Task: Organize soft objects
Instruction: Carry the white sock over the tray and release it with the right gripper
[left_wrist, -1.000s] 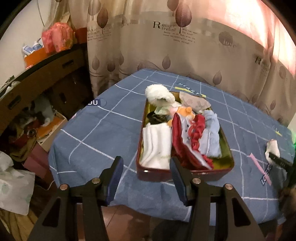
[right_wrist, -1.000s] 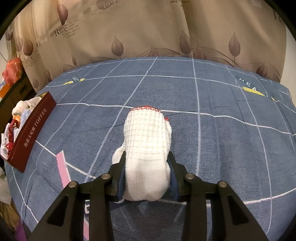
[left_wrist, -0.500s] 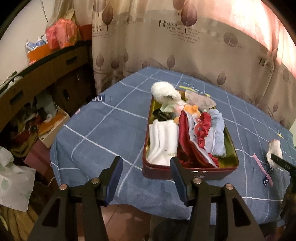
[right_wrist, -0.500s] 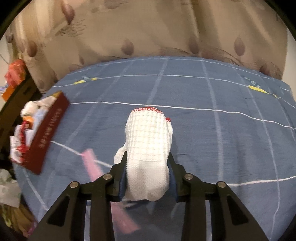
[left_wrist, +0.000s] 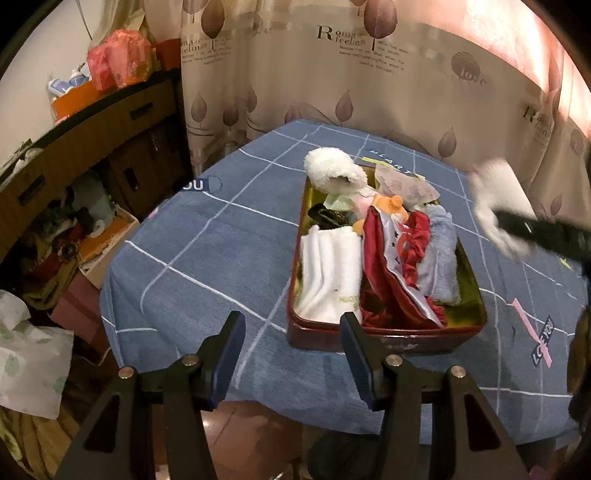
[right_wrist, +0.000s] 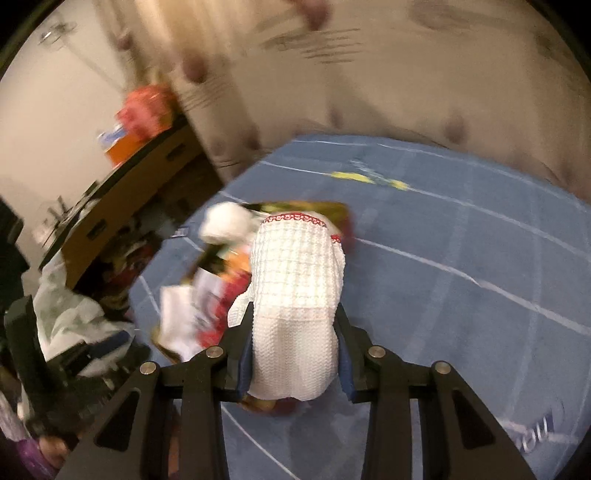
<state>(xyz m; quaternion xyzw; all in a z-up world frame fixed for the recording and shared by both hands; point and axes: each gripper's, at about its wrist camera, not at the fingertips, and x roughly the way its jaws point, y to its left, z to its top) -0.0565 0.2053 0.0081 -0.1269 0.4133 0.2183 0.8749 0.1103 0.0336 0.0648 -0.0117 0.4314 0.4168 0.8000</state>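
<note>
My right gripper (right_wrist: 293, 343) is shut on a white knitted sock (right_wrist: 297, 291) with a red-trimmed cuff, held in the air above the blue table. In the left wrist view that sock (left_wrist: 496, 199) shows blurred at the right, beside the tin. A dark red tin box (left_wrist: 384, 338) on the blue tablecloth holds folded white cloths (left_wrist: 328, 277), a red garment (left_wrist: 399, 258), a light blue cloth (left_wrist: 441, 258) and a fluffy white item (left_wrist: 332, 170). My left gripper (left_wrist: 291, 349) stands open with nothing in it, hovering before the tin's near wall. The tin (right_wrist: 332, 206) lies behind the sock in the right wrist view.
A leaf-print curtain (left_wrist: 369, 74) hangs behind the table. Left of the table stands a wooden cabinet (left_wrist: 92, 140) with bags on top and clutter on the floor (left_wrist: 66, 240). A pink strip and label (left_wrist: 532, 332) lie on the cloth right of the tin.
My right gripper has lifted the white sock off the tablecloth and swung it left toward the tin. The left gripper has barely moved.
</note>
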